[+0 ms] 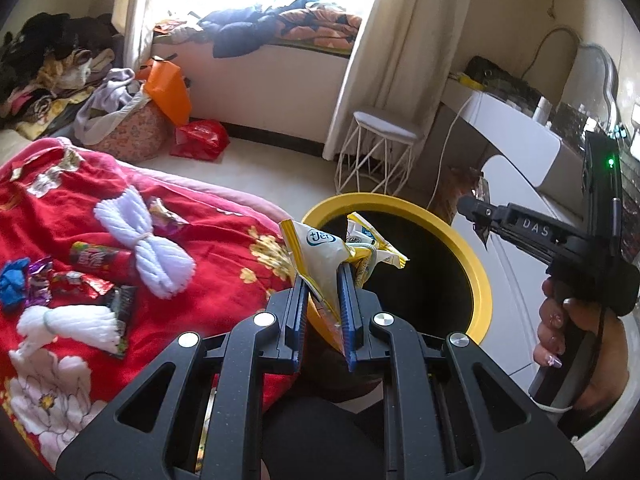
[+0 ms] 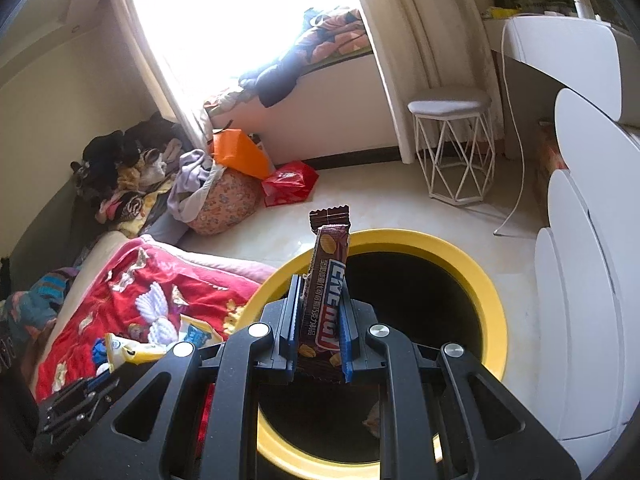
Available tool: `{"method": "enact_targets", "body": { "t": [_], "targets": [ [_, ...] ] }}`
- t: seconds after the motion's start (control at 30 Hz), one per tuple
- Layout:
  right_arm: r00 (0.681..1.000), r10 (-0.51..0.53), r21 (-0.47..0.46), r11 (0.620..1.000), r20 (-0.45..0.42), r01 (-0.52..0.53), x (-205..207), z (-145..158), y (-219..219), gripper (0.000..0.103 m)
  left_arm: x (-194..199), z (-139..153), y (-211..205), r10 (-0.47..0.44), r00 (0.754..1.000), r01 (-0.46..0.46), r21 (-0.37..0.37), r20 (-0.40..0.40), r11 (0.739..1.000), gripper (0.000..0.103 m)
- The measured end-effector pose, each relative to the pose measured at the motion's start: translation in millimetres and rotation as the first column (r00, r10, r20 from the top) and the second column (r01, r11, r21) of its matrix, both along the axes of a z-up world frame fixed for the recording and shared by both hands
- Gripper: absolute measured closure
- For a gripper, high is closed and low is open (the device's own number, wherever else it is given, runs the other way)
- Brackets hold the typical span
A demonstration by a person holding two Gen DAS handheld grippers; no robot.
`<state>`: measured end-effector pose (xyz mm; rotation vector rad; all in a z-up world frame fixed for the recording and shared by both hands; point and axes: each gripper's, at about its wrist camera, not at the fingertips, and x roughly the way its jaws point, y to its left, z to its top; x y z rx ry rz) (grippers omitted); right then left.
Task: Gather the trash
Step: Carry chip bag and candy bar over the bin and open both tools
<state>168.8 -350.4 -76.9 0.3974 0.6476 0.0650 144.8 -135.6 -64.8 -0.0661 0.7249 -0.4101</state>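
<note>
Both grippers grip one wrapper each: left gripper (image 1: pixel 323 276) jaws clamp a yellow-white wrapper (image 1: pixel 320 256), right gripper (image 2: pixel 320 312) jaws a brown wrapper (image 2: pixel 326 280), over one yellow-rimmed bin (image 2: pixel 494 300); two white yarn bundles (image 1: pixel 140 236) lie on the bed (image 1: pixel 224 240).

Bright curtained window (image 2: pixel 208 12), pale floor (image 2: pixel 380 200), white wire stool (image 2: pixel 452 144), red floral bedspread (image 1: pixel 80 208)

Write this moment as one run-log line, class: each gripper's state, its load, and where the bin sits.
left gripper: shut on yellow wrapper | right gripper: shut on brown wrapper | yellow-rimmed bin: under both | red blanket: wrappers remain
</note>
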Motion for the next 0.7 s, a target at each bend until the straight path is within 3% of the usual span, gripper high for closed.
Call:
{"method": "enact_targets", "body": {
  "t": [0.6,0.7],
  "targets": [
    [0.997,0.000,0.038,0.999,-0.079,0.003,27,-29,-32,0.085,16,-30,-48,-0.084,0.994,0.088,0.055,-0.070,0.995,0.092],
    [0.995,0.009,0.050,0.999,-0.100,-0.004,31,-34,-37,0.080,20,-37,-57,-0.103,0.991,0.107,0.053,-0.082,0.993,0.091]
  ]
}}
